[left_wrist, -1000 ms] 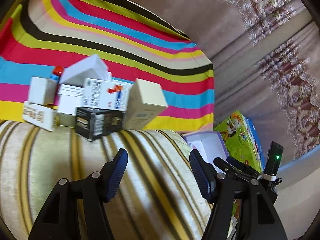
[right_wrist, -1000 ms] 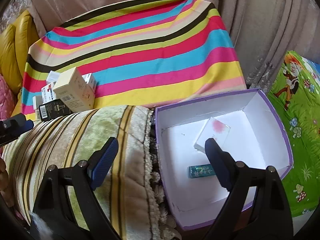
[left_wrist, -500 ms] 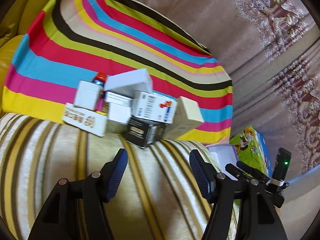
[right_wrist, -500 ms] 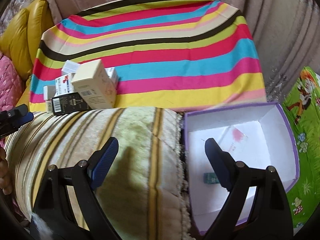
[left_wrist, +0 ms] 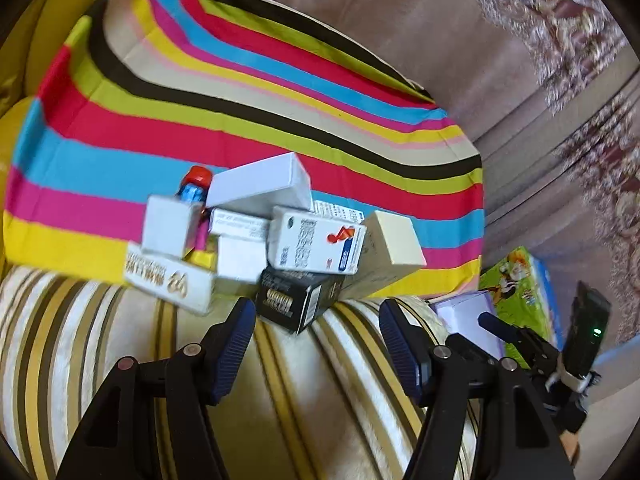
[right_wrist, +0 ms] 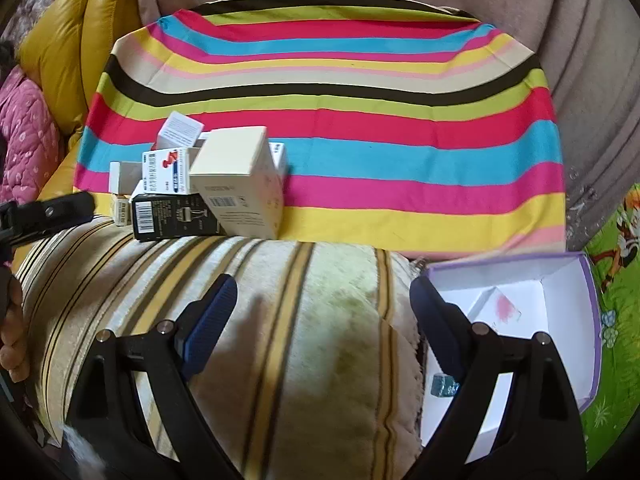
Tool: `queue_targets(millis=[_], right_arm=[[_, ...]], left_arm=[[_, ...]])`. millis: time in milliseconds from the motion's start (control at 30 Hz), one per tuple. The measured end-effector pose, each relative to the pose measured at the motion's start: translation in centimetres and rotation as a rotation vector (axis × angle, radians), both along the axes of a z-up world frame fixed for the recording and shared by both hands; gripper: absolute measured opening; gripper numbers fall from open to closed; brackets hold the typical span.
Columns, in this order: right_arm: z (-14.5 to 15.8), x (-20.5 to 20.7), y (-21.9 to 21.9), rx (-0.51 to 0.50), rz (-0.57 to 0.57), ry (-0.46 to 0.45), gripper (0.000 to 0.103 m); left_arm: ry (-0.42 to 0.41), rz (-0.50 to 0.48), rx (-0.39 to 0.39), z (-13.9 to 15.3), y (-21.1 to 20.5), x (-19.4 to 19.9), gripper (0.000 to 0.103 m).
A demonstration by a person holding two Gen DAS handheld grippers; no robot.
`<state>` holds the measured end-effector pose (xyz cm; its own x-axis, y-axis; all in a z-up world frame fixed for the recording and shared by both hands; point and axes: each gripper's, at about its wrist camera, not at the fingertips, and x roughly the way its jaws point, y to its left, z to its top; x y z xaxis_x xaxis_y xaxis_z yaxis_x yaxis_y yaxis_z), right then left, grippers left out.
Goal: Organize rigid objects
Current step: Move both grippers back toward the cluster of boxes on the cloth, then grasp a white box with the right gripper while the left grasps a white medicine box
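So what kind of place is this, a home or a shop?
Most likely a home living room: a yellow leather sofa, patterned curtains and a cartoon play mat on the floor surround the striped cloth with the boxes.

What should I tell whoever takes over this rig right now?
Left gripper: jaws open, empty, aimed at the black box at the front of the pile.
Right gripper: jaws open, empty, over the striped cushion.
Done: the purple-rimmed box on the right holds a flat white packet and a small teal item.
Left: the pile of boxes on the striped cloth, including a red-capped bottle.
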<state>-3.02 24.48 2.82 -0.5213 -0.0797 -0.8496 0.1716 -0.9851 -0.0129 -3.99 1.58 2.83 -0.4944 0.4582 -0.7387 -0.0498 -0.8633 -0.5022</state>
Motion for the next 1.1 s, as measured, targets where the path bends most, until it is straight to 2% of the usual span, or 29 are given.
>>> queue_targets(millis=[100,400,700,1100], right_arm=[[0.0,-0.3,-0.7,0.007,0.015,0.000,0.090],[-0.3,-0.9,-1.5,0.003,0.028,-0.006,0.090],[-0.7,-1.5,-2.2,-0.002,0.043,-0.013,0.090],[-1.0,-1.9,-2.8,-0.002,0.048,-0.021,0.090]], left_arm=[[0.000,-0.008,-0.055,0.0,1.6,-1.4,0.072],[-0.028,-0.003,-0.166,-0.8,4.5,-4.3,0.077],[-0.065,0.037,-0.201,-1.8,5.1,-5.7,0.077],[-0.096,0.061,-0.207,-2.6,5.4,-6.8,0.076]])
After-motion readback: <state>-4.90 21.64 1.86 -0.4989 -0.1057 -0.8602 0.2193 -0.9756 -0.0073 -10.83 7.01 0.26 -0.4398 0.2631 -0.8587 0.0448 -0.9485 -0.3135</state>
